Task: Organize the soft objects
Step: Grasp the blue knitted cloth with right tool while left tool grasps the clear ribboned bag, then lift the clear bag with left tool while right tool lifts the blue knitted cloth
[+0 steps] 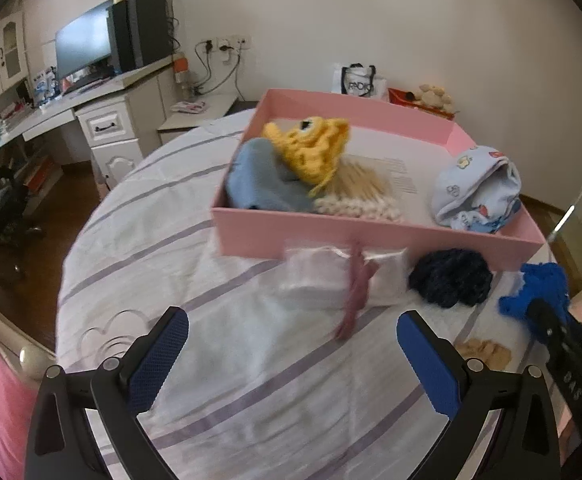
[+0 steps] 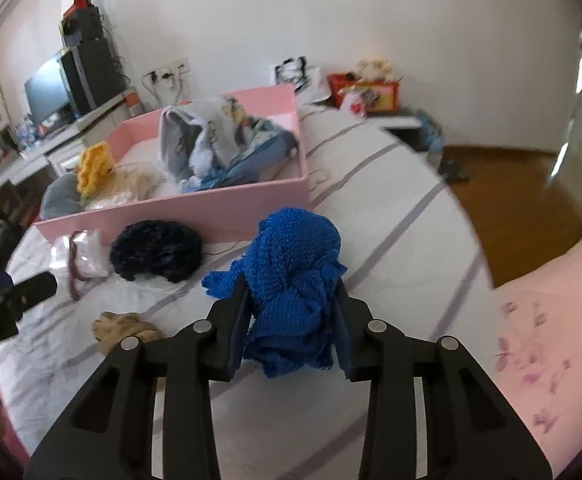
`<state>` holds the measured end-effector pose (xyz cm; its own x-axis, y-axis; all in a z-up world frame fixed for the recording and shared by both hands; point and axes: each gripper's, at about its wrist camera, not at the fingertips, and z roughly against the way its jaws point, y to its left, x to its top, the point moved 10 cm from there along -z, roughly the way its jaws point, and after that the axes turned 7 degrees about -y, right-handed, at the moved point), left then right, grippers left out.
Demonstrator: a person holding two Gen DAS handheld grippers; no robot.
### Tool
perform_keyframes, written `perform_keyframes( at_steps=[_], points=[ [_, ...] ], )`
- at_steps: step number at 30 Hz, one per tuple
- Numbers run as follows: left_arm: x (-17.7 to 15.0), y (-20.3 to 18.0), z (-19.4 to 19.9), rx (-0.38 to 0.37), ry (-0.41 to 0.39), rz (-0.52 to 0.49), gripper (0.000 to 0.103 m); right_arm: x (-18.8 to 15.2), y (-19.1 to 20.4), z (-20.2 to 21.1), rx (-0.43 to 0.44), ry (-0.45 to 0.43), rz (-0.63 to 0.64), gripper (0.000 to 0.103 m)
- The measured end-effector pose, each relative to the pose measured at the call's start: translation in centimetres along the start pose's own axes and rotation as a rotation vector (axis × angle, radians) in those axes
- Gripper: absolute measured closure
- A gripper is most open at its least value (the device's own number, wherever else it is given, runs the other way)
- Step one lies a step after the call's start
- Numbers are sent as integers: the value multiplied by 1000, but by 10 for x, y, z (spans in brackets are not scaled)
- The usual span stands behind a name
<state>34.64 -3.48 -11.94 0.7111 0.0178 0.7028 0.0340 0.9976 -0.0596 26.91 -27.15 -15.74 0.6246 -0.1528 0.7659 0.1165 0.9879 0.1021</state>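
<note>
The right gripper [image 2: 291, 320] is clamped on the bright blue knit piece [image 2: 295, 276], with the fabric bunched up between the two fingers and flopping over the top. It sits just above the striped bedsheet [image 2: 391, 216], near the front wall of the pink box [image 2: 219, 204], which is a bit farther back and to the left. The left gripper [image 1: 291, 356] is spread wide with nothing in it, hovering over bare sheet on the near side of the box.

The blue knit looks really light and totally limp, chunky crochet-type yarn, so it should squash down easily and won't slip much against the pads. The downside is that loose ends dangle, so they could snag on the box rim going in. Grabbing it through the thick middle, like now, seems the safest hold.

Still out on the sheet: a dark navy knit item [image 2: 157, 250] touching or nearly touching the box front, a clear plastic pouch [image 2: 81, 252] with a maroon band across it to its left, and a small tan piece [image 2: 125, 328] on the near side. Already in the box: a yellow crochet thing [image 1: 311, 146], a grey-blue one [image 1: 259, 180], a cream knit [image 1: 355, 192], and light blue printed cloth [image 1: 479, 188] on the right end. The pouch looks slicker than the knits, so it probably needs a pinch on the band or an edge.
</note>
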Motion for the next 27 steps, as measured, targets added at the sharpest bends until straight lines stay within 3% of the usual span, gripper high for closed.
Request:
perform_keyframes(
  at_steps=[4, 7, 11, 14, 15, 16, 27],
  points=[
    [4, -11, -14, -17, 21, 17, 0, 3, -7, 7, -73, -30, 44, 69],
    [6, -22, -24, -36, 30, 11, 0, 2, -11, 9, -62, -20, 30, 69],
    [7, -22, -39, -5, 46, 27, 0, -2, -16, 6, -53, -1, 16, 68],
    [8, -20, -47, -7, 52, 51, 13, -2, -16, 6, -49, -2, 13, 68],
    [7, -21, -49, -29, 64, 52, 23, -2, -15, 6, -50, -4, 17, 68],
    [6, -23, -52, -41, 84, 57, 23, -2, -15, 6, -50, -5, 19, 68],
    [8, -18, -25, -48, 9, 5, 25, 1, -13, 8, -44, -16, 25, 69]
  ],
)
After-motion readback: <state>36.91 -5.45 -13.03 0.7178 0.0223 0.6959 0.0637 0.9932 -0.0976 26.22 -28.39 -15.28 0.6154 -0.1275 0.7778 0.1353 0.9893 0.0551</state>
